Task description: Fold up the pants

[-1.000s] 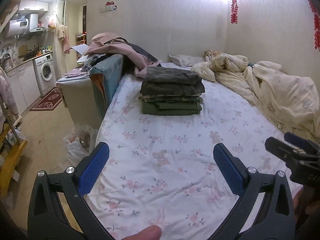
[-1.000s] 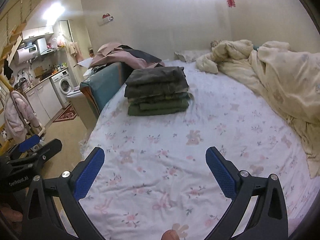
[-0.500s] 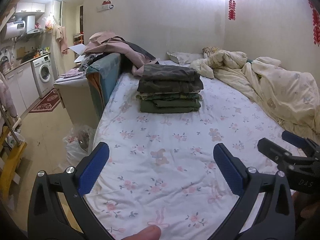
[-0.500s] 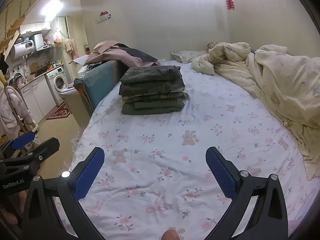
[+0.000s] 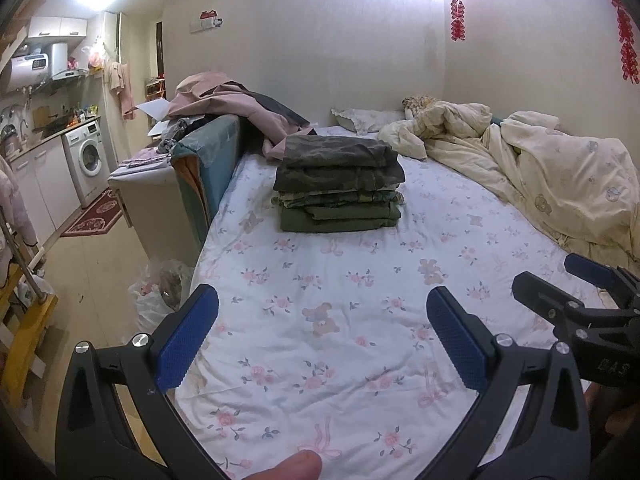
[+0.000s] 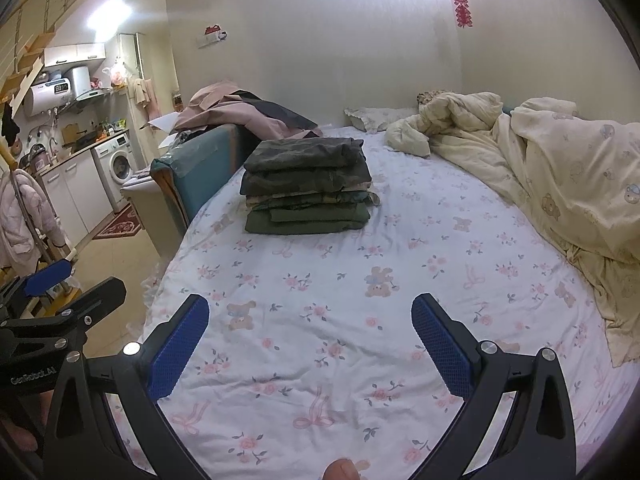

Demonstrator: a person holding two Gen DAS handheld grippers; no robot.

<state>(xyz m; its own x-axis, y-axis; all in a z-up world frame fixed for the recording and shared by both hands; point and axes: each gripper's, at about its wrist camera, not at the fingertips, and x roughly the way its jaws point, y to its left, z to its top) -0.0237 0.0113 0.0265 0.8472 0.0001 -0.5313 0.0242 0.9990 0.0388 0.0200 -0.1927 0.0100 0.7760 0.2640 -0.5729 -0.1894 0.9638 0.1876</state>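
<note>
Left wrist view: left gripper (image 5: 322, 330) jaws spread wide, nothing between the blue pads (image 5: 187, 336), bare sheet (image 5: 320, 280) beneath. Stack (image 5: 339, 184) of folded pants sits at 12 o'clock, well apart from the tips, square and upright on the bed. Right gripper (image 5: 560, 280) enters at 3 o'clock, also well apart from the stack. Duvet (image 5: 540, 172) heaped at 2 o'clock; clothes pile (image 5: 236, 104) over the sofa arm at 11 o'clock. Compared with a second ago the stack sits a touch lower in frame and more of the near sheet shows, so the gripper has drawn back and tipped up slightly.

Right wrist view: right gripper (image 6: 310, 336) jaws wide apart, empty, over bare sheet (image 6: 360, 320). Stack (image 6: 306, 186) at 12 o'clock, well off. Left gripper (image 6: 64, 292) at 9 o'clock beside the bed edge. Framing has shifted here too, consistent with both tools backing off.

Judgement: no loose pants lie on the sheet; the fold looks finished and placed. Next pair, if any, likely comes from the clothes pile
</note>
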